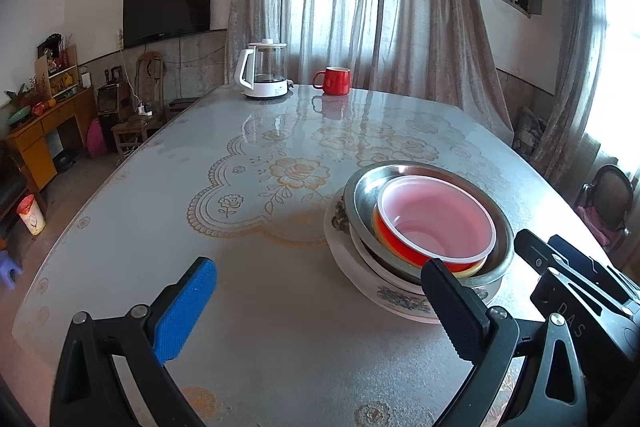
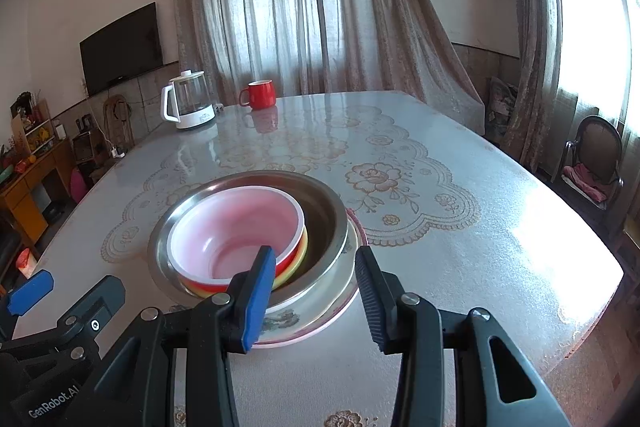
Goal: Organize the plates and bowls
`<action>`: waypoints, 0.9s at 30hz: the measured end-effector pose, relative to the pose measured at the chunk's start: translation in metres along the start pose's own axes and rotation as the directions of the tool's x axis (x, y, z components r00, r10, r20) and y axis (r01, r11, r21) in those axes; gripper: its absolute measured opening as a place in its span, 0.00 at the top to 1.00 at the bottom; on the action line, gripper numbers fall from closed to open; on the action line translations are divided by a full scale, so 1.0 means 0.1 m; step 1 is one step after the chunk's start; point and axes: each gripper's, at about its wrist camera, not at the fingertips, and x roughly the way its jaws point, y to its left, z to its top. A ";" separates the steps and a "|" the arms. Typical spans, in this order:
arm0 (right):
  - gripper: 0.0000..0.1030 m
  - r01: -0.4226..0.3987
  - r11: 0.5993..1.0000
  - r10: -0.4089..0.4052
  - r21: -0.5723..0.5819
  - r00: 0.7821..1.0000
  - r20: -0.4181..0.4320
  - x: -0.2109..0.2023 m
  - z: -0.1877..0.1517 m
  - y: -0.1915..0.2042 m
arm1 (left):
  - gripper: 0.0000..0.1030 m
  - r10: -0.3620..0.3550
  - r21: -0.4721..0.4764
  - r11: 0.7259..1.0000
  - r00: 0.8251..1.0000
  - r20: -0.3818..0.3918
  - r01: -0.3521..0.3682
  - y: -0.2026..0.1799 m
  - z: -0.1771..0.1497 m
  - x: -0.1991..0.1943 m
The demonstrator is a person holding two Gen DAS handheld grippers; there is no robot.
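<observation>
A nested stack stands on the table. Floral plates (image 1: 400, 301) lie at the bottom, with a steel bowl (image 1: 360, 195), a yellow bowl (image 1: 376, 223) and a red plastic bowl (image 1: 436, 219) inside one another on top. My left gripper (image 1: 320, 307) is wide open over bare table, and its black finger sits just left of the stack. My right gripper (image 2: 316, 299) stands partly open at the stack's near edge. The steel bowl's rim (image 2: 324, 211) and the plate (image 2: 316, 315) show between its fingers, and I see no pad pressing on either.
A glass kettle (image 1: 264, 71) and a red mug (image 1: 334, 81) stand at the table's far end. The table (image 1: 260, 347) has a floral cover under glass. A chair (image 2: 596, 155) stands off the right side, and a cabinet and stools stand at the left.
</observation>
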 end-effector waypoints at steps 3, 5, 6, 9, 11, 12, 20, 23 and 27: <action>0.60 -0.002 1.000 0.002 0.002 1.000 -0.002 0.00 0.00 0.00 | 0.00 -0.001 -0.003 1.000 1.000 -0.001 0.001 0.01 -0.01 0.01; 0.60 -0.002 1.000 0.002 0.002 1.000 -0.003 0.01 0.00 -0.01 | 0.00 -0.003 -0.001 1.000 1.000 -0.001 0.003 0.00 0.00 0.01; 0.60 -0.002 1.000 0.002 0.002 1.000 -0.003 0.01 0.00 0.00 | 0.00 -0.003 0.000 1.000 1.000 0.001 0.003 0.00 0.00 0.01; 0.60 -0.003 1.000 0.003 0.002 1.000 -0.007 0.02 -0.01 -0.01 | 0.00 -0.008 0.000 1.000 1.000 0.006 0.008 0.00 0.00 0.00; 0.60 -0.004 1.000 0.004 0.003 1.000 -0.010 0.03 -0.01 -0.01 | 0.00 -0.011 0.000 1.000 1.000 0.007 0.011 0.00 0.00 0.01; 0.60 -0.004 1.000 0.005 0.003 1.000 -0.012 0.04 -0.01 -0.01 | 0.00 -0.013 0.000 1.000 1.000 0.006 0.013 0.00 0.00 0.01; 0.60 -0.006 1.000 0.006 0.002 1.000 -0.019 0.08 -0.02 -0.01 | 0.00 -0.009 0.014 1.000 1.000 0.006 0.009 -0.03 0.00 0.03; 0.60 -0.005 1.000 0.005 0.001 1.000 -0.022 0.10 -0.02 -0.01 | 0.03 -0.014 0.013 1.000 1.000 0.019 0.014 -0.02 -0.01 0.03; 0.60 -0.006 1.000 0.007 0.001 1.000 -0.027 0.12 -0.03 -0.01 | 0.05 -0.014 0.002 1.000 1.000 0.001 0.014 0.01 -0.01 0.07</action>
